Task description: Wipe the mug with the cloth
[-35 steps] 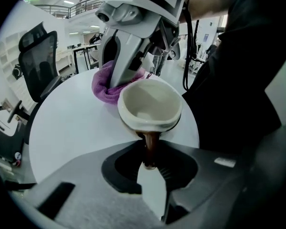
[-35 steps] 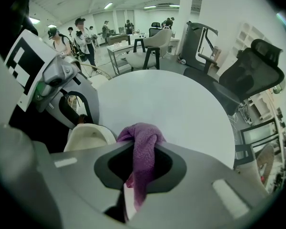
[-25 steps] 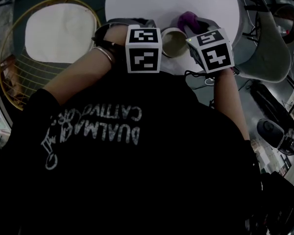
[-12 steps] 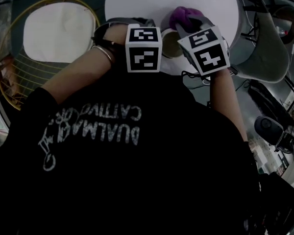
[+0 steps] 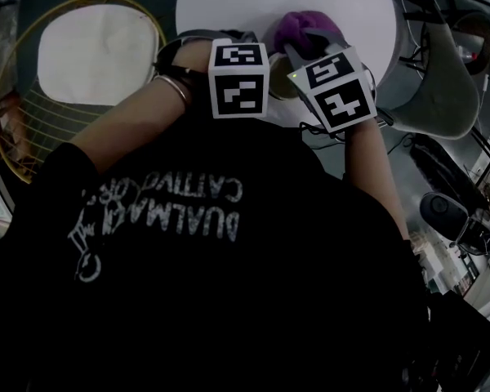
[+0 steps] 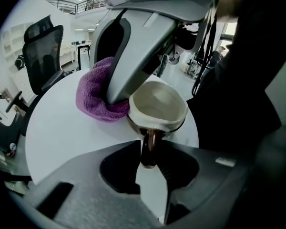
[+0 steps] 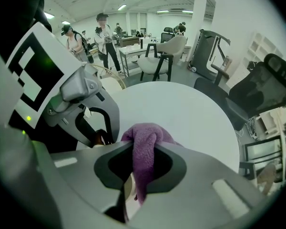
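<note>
Operator: Claws first, nearest to me; how do they stand?

Spotter: Your left claw (image 6: 150,152) has the mug's handle (image 6: 149,146) between its jaws, and those jaws are opening; the handle stands upright, close to both pads; your right claw (image 7: 143,147) is clamped on the purple cloth (image 7: 144,136), which is pinched in a fold between the jaws and hangs below them.

Operator: And the mug itself?

Spotter: The mug (image 6: 158,106) stands upright on the round white worktop (image 6: 57,128), near the edge closest to you, handle turned toward your left claw; it is cream inside and brown-glazed outside; the bunched cloth lies against its far-left side at the rim, and your right claw comes down onto that cloth from above.

Operator: Further out?

Spotter: Beyond the cloth the worktop runs on white to its far edge; in the left gripper view a black office chair (image 6: 43,46) stands past that edge; in the right gripper view a pale armchair (image 7: 164,51) sits beyond the worktop, and several people (image 7: 105,30) stand farther back in the open room; in the head view a round wicker chair with a pale cushion (image 5: 98,55) stands to your left, beside the worktop.
</note>
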Available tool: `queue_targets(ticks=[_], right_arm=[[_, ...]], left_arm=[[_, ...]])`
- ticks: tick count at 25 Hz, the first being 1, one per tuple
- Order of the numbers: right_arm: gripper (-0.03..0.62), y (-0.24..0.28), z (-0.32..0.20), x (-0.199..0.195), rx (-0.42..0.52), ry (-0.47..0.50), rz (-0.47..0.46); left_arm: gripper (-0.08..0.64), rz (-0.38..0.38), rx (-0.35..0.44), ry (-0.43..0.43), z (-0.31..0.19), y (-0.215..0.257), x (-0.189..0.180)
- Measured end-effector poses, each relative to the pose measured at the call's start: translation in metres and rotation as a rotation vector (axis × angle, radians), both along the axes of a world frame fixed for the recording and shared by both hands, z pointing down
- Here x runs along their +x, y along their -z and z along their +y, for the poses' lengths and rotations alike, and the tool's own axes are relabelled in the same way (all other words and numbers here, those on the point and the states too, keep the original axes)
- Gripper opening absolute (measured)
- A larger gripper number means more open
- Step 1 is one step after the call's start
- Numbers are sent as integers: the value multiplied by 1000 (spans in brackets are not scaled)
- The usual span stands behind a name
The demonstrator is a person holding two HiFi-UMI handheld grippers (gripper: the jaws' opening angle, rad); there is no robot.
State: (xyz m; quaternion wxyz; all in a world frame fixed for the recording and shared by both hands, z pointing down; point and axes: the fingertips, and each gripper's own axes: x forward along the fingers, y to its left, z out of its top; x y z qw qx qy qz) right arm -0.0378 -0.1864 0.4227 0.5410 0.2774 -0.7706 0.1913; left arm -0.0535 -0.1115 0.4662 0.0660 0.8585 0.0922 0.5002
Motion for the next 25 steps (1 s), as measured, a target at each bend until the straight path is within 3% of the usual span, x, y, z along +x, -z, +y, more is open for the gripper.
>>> queue_targets(ticks=[25], right_arm=[[46,7,29,-26,33,37,-54]], left_arm=[[91,3,-3,64,4,2,3]])
